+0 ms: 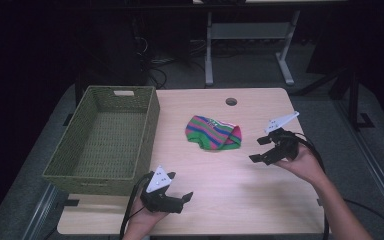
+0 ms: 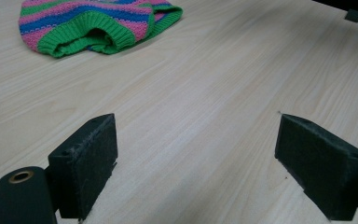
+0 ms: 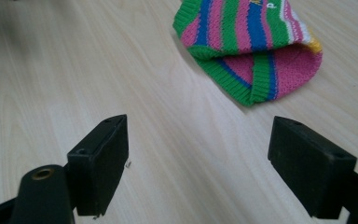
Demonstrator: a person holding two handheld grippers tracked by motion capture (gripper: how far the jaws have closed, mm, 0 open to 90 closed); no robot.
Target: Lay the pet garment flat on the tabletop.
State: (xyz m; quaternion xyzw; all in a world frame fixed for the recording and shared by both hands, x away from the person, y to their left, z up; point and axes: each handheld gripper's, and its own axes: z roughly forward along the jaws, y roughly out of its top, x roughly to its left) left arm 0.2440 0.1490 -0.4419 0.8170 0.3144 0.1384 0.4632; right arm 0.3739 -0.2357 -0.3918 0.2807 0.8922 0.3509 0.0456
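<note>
knit hat (image 2: 98, 25): top cut off | lettering (image 3: 265, 4): cropped, unreadable

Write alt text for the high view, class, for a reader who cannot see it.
A striped knitted hat lies crumpled near the middle of a light wooden table, with an empty green woven basket at the table's left side. A person's hands hold two black grippers over the near edge, the left gripper and right gripper, jaws open.
</note>
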